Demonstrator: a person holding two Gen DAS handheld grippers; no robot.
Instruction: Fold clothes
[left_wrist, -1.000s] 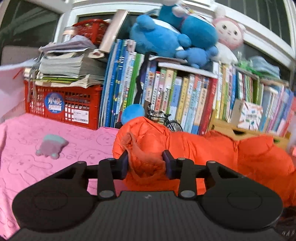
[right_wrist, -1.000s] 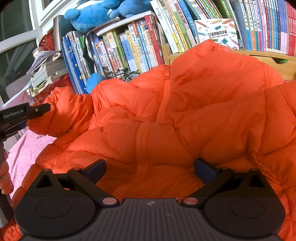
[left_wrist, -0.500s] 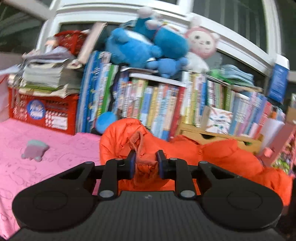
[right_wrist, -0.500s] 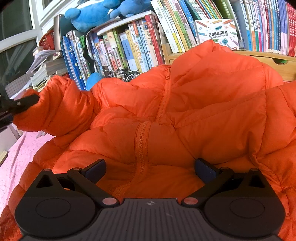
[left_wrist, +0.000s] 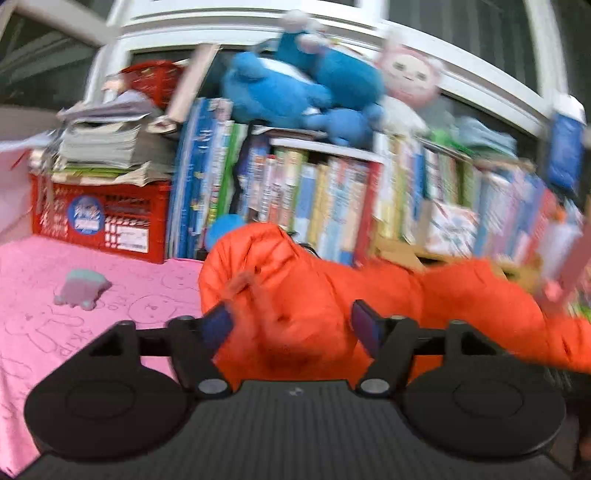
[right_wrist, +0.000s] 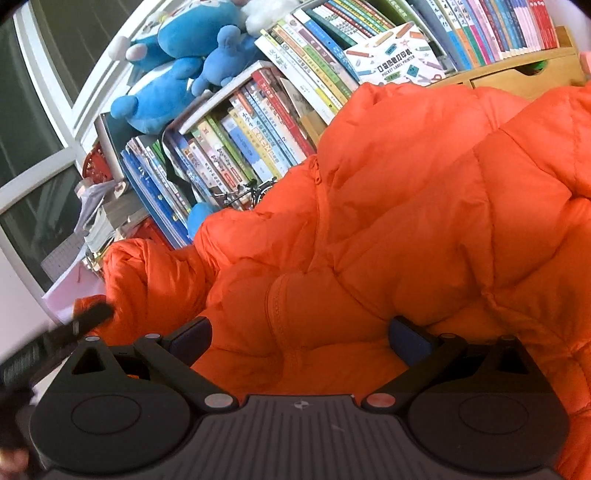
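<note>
Close in, the left gripper (left_wrist: 291, 321) has just been opening its jaws: the sleeve cuff (left_wrist: 255, 295) of the orange puffer jacket (left_wrist: 332, 291) lies loosely between the blue pads (left_wrist: 218, 325), no longer pinched. The right gripper (right_wrist: 301, 338) stands wide open over the jacket's front, its pads set either side of the zipper (right_wrist: 275, 306) without pressing on the fabric.

The jacket itself sprawls across the pink bed cover (left_wrist: 74, 321), its body bunched up toward the bookshelf (right_wrist: 258, 140) and its left sleeve pulled inward across the chest. From the right wrist view the left gripper's tip (right_wrist: 92, 315) sits just beside that sleeve end.

By my judgement the step in hand is laying the sleeve over the body. To do it well, the left gripper should back straight off so the cuff is not dragged along, and the right one should press the puffy quilting flat near the zipper before the next fold, since down like this springs back.

Farther off on the cover lies a small grey-green toy (left_wrist: 81, 290), well apart from the jacket; behind it a red crate (left_wrist: 99, 225) bears stacked papers, and blue plush toys (left_wrist: 295, 92) top the shelf.
</note>
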